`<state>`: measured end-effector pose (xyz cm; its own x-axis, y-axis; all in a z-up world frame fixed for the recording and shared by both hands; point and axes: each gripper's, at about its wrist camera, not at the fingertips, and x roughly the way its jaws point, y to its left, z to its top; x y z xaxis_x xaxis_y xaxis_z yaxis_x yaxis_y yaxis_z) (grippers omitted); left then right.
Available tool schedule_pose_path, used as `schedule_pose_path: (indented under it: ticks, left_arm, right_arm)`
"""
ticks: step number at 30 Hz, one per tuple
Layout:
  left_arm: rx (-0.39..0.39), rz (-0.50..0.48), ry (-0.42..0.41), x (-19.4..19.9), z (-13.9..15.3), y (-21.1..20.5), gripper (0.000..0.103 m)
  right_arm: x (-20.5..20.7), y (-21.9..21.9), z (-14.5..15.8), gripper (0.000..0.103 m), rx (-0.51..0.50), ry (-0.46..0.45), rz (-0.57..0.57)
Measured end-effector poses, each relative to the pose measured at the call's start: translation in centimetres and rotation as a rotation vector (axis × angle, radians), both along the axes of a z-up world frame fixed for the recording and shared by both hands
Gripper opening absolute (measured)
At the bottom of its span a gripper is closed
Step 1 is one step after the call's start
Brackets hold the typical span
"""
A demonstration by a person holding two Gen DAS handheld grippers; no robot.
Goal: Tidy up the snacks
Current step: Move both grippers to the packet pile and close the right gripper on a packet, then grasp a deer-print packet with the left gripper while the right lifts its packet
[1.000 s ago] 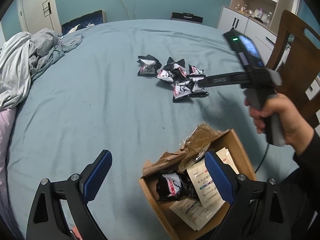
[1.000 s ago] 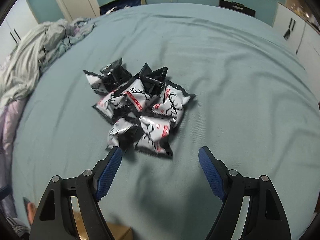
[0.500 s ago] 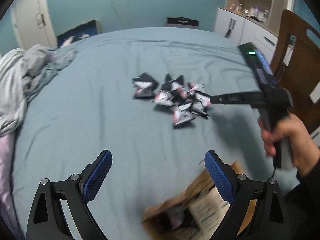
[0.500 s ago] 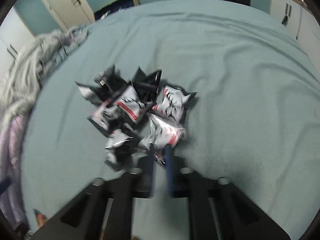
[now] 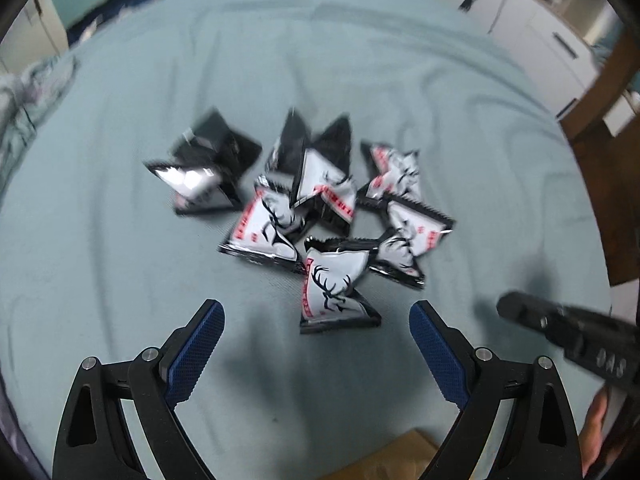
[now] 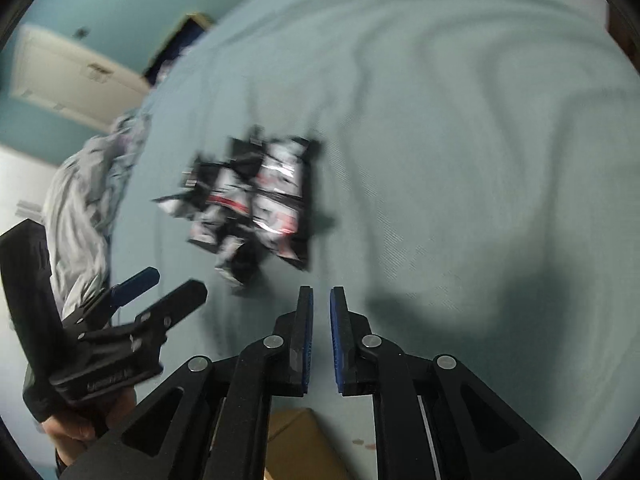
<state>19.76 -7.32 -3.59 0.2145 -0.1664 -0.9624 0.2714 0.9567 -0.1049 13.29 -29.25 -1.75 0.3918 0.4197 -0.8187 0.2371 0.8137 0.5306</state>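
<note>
Several black-and-white deer-print snack packets [image 5: 320, 208] lie in a loose pile on the teal bed sheet [image 5: 120, 240]. My left gripper [image 5: 316, 312] hangs open just above the nearest packet [image 5: 332, 292], which lies between its blue fingertips without touching them. The right gripper [image 6: 322, 300] is drawn back from the pile [image 6: 256, 200], tilted, its jaws a narrow slit apart and opening, with nothing between them. In the left wrist view the right gripper [image 5: 510, 308] shows as a black bar at the right. The right wrist view shows the left gripper [image 6: 168, 284] at the left.
A corner of the cardboard box [image 5: 400, 456] shows at the near edge, also visible as the box [image 6: 300, 440] under the right gripper. Crumpled grey bedding [image 6: 80, 208] lies at the bed's left side. White cabinets [image 5: 540, 32] and a wooden chair [image 5: 608, 92] stand to the right.
My left gripper swung forward from over the box to just above the pile. The right gripper closed at the pile's edge, then pulled back and rolled, holding no packet.
</note>
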Motion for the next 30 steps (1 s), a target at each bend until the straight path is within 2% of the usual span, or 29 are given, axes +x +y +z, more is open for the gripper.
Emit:
schedule_pose_path:
  ticks: [3,4,5,7,9,10,13,15,17,25,28,29,30]
  left_arm:
    - [-0.005,0.011,0.060,1.2,-2.3,-0.3,0.091]
    - [-0.001,0.011,0.074,1.6,-2.9,-0.5,0.084]
    - [0.006,0.009,0.093,1.9,-3.7,-0.6,0.073]
    - [0.012,0.009,0.112,2.3,-4.5,-0.8,0.059]
    - [0.052,-0.007,0.079,2.5,-4.6,-1.1,0.036]
    - [0.065,-0.021,0.067,2.4,-4.4,-1.3,0.033]
    - [0.080,-0.055,0.023,1.5,-2.9,-1.3,0.029]
    - [0.070,-0.070,-0.011,0.4,-1.3,-1.1,0.029]
    - [0.032,-0.073,-0.040,-1.1,0.8,-0.3,0.029]
    - [-0.056,-0.073,-0.140,-9.8,8.3,4.4,0.029]
    - [-0.048,-0.080,-0.164,-13.3,9.1,5.5,0.030]
    - [-0.055,-0.079,-0.164,-14.5,9.1,6.0,0.030]
    - [-0.061,-0.075,-0.169,-15.8,8.9,6.3,0.030]
  right_arm:
    - [1.4,0.1,-1.1,0.008,-0.022,0.073,0.031]
    - [1.9,0.1,-1.2,0.008,-0.023,0.084,0.039]
    - [2.3,0.0,-1.2,0.008,-0.018,0.081,0.038]
    - [3.0,-0.2,-1.0,0.008,-0.025,0.072,0.035]
    - [3.8,0.3,-0.8,0.009,-0.049,0.060,0.046]
    - [4.2,0.4,-0.9,0.011,-0.063,0.050,0.056]
    - [5.0,1.4,-0.9,0.029,-0.098,0.036,0.071]
    - [5.7,1.8,-1.1,0.052,-0.088,0.023,0.072]
    - [5.9,3.1,-1.7,0.064,-0.078,0.015,0.069]
    - [8.1,7.5,-2.9,0.067,-0.232,-0.077,0.177]
    - [7.8,8.2,-3.0,0.067,-0.182,-0.156,0.213]
    - [7.8,8.5,-3.2,0.056,-0.190,-0.164,0.222]
    - [7.6,8.5,-3.4,0.038,-0.233,-0.155,0.224]
